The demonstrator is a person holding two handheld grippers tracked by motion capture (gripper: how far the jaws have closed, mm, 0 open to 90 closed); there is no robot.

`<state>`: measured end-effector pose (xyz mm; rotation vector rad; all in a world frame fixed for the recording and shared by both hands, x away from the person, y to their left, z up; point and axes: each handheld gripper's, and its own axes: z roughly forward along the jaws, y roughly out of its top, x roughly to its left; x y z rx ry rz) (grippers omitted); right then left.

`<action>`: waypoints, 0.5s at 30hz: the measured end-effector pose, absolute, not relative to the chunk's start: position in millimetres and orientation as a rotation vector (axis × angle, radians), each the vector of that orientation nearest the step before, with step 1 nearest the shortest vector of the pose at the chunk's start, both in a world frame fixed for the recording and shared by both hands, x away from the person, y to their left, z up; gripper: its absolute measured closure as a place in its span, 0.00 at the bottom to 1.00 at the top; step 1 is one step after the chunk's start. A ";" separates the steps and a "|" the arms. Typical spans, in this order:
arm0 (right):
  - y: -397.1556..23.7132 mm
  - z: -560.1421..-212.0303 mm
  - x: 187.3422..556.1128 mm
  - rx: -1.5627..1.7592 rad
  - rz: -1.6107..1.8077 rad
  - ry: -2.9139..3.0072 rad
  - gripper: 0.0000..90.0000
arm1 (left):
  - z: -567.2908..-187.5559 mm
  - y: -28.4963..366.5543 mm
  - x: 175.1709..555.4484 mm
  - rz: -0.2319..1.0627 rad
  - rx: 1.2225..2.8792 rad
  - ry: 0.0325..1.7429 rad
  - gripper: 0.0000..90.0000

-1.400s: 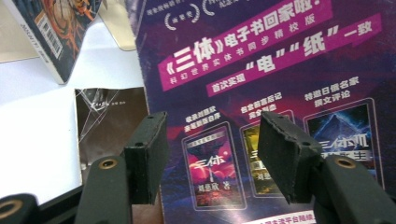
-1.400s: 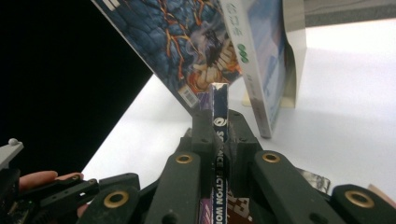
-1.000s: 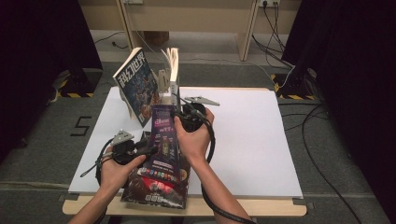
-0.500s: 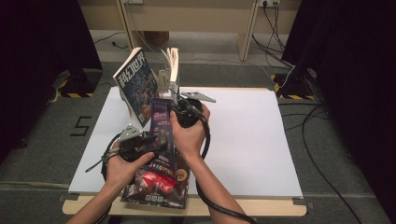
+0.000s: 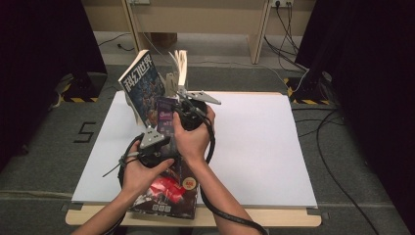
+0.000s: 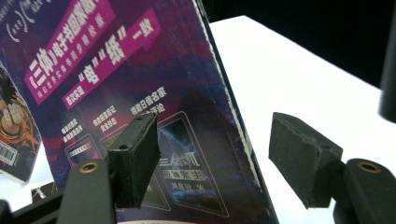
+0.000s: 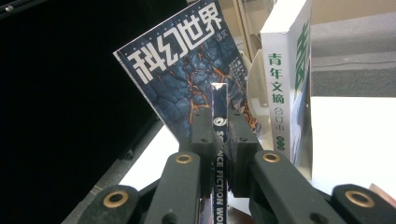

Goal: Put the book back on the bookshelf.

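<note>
Right gripper view: right claw (image 7: 219,135) clamps purple magazine (image 7: 219,100) by spine, near blue magazine (image 7: 187,74) in rack. Left claw (image 6: 219,154) jaws just opened, magazine (image 6: 140,84) beside, unpressed. Step: shelving. Next: slide into gap beside white book (image 7: 285,84).

A wooden table (image 5: 293,219) is covered by a white sheet (image 5: 259,147), its bare wood left visible along the near edge. At the far left part of the sheet, a leaning blue-covered magazine (image 5: 142,85) and an upright white book (image 5: 182,66) are stood. A purple magazine (image 5: 169,193) is rested on the near edge, nearer than the blue-covered magazine.
</note>
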<state>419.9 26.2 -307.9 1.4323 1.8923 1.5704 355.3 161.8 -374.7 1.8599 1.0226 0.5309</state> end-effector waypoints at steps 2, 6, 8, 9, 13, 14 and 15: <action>27.0 -307.7 420.1 1.433 1.572 1.890 0.94 | -377.6 159.2 358.0 0.562 1.871 1.023 0.36; 29.0 -305.0 418.6 1.428 1.586 1.880 0.93 | -379.6 158.5 359.0 0.616 1.868 1.020 0.39; 30.8 -302.6 415.9 1.415 1.592 1.878 0.93 | -378.9 161.1 357.8 0.649 1.866 1.014 0.42; 32.0 -300.8 414.3 1.405 1.598 1.878 0.93 | -379.2 163.2 357.6 0.659 1.857 1.018 0.43; 38.3 -294.6 408.7 1.331 1.616 1.897 0.93 | -384.3 175.2 357.8 0.696 1.813 1.072 0.57; 40.1 -293.7 407.7 1.307 1.616 1.909 0.93 | -386.5 178.4 358.6 0.696 1.794 1.090 0.59; 42.6 -293.1 406.7 1.296 1.618 1.918 0.93 | -388.5 181.5 359.3 0.687 1.778 1.115 0.62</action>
